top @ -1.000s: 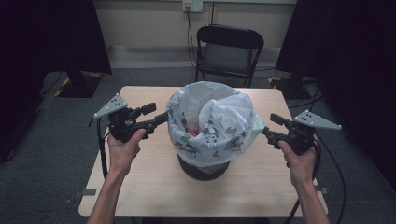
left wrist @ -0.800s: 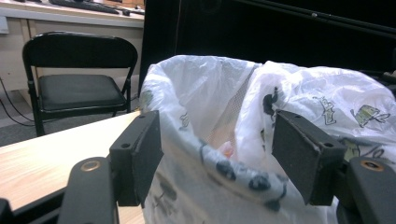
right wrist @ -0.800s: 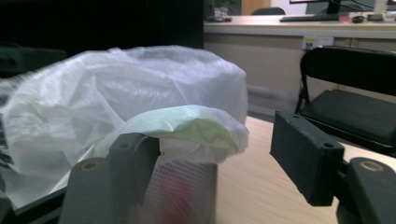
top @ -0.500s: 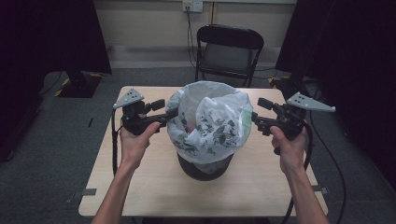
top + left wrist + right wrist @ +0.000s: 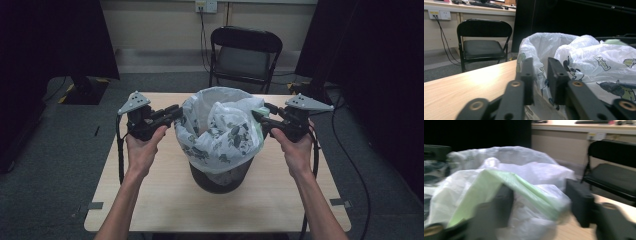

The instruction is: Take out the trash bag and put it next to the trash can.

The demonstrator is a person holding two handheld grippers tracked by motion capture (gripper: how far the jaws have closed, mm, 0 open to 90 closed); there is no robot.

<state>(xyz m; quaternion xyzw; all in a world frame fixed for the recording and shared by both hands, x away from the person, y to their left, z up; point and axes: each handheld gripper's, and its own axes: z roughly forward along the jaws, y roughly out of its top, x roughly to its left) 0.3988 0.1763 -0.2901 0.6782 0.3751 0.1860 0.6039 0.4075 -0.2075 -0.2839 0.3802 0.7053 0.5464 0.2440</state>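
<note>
The bag stood at the centre of the high view, a thin white plastic liner printed with dark cartoon figures, its top puffed up and crumpled above the dark round bin that it lined, in the middle of the table. A pale green fold of film showed at its right edge. The step in hand looked like gathering the bag's rim from both sides, and doing it well would call for a firm pinch on a doubled fold on each side, then an even, slow lift, since film this thin would likely slip or tear under a one-sided pull. The left gripper, at the bag's left edge in the high view, had just been closing; in the left gripper view its black flat-faced jaws stood narrow with a fold of printed film between them, seemingly nipped. The right gripper, at the bag's right edge, had also just been closing, yet in the blurred right gripper view its jaws stood fairly wide, straddling the green fold and not pressing on it. The table was pale smooth wood grain with rounded corners. Beyond it, at the top centre of the high view, stood a black folding chair with a padded seat, on grey carpet.
</note>
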